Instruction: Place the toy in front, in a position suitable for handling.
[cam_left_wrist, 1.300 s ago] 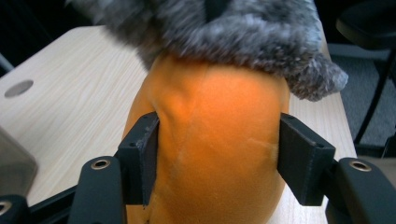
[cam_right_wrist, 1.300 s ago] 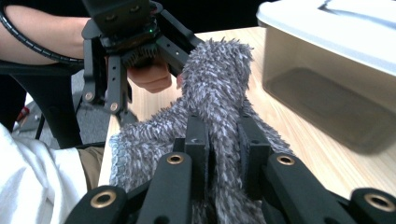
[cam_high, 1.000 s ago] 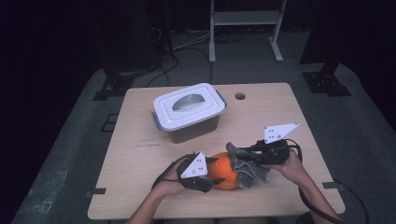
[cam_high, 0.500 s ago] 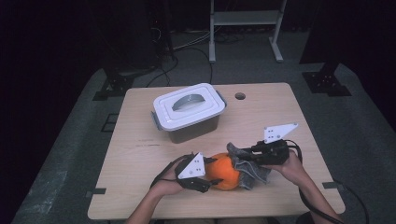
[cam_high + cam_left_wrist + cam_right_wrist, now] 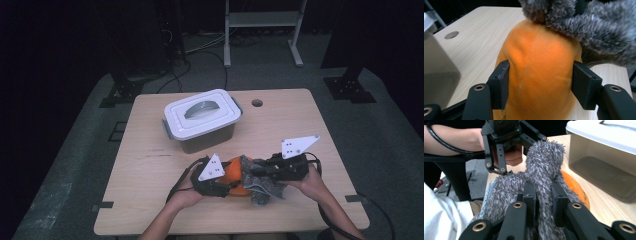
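Note:
A round orange plush toy (image 5: 233, 169) lies near the table's front edge, with a grey fuzzy cloth (image 5: 261, 184) draped over its right side. My left gripper (image 5: 231, 184) comes in from the left. In the left gripper view its pads (image 5: 501, 82) press both flanks of the orange plush toy (image 5: 539, 57), with the grey cloth (image 5: 596, 32) hanging over the top. My right gripper (image 5: 260, 171) reaches in from the right. In the right gripper view my right gripper (image 5: 543, 195) is shut on a fold of the grey cloth (image 5: 544, 160), and the orange plush toy (image 5: 573, 187) peeks out behind it.
A translucent storage box with a white lid (image 5: 202, 120) stands behind the toy, left of the table's middle, and is close by in the right gripper view (image 5: 604, 162). A round cable hole (image 5: 257, 103) sits near the far edge. Bare wood (image 5: 150, 170) lies to the left.

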A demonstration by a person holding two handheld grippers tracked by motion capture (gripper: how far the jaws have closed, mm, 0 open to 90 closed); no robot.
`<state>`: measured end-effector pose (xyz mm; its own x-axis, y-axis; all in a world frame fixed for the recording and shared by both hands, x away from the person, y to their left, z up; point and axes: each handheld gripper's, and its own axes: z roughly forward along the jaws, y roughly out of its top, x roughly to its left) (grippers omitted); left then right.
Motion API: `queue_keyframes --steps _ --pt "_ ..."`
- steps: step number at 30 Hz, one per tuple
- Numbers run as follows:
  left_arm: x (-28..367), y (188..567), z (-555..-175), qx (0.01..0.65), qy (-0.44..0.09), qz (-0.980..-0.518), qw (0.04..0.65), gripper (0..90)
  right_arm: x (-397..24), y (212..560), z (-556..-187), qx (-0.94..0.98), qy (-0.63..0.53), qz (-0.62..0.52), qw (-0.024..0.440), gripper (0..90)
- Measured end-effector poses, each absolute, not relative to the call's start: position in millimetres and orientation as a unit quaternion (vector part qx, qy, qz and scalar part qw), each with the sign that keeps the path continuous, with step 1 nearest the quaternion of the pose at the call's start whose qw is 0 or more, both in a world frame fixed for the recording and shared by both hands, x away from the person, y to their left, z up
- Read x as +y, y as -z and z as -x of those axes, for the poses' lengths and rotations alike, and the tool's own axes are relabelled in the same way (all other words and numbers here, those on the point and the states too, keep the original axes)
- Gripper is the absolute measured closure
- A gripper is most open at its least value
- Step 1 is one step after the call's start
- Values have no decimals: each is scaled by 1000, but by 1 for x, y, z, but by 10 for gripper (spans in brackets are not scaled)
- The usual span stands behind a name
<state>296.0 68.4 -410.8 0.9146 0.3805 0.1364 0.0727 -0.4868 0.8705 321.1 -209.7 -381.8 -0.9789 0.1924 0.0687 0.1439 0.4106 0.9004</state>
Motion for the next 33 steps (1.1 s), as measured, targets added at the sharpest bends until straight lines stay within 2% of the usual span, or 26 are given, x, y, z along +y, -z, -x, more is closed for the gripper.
queue_keyframes --steps 6,13,22,27,30,33 --pt "78 404 -298 135 -150 -844 498 383 -219 391 -325 839 -529 -127 23 770" --pt "69 405 -295 120 -150 -850 490 380 -200 376 -322 841 -532 -96 34 769" --pt "71 407 -297 133 -149 -846 495 382 -224 398 -327 829 -541 -140 20 770" --pt "64 406 -295 122 -147 -849 493 379 -215 383 -322 831 -542 -119 36 770" --pt "64 408 -296 116 -143 -849 495 362 -208 379 -323 839 -531 -110 41 771" --pt "68 416 -299 96 -133 -849 503 278 -211 386 -325 842 -527 -111 31 771"
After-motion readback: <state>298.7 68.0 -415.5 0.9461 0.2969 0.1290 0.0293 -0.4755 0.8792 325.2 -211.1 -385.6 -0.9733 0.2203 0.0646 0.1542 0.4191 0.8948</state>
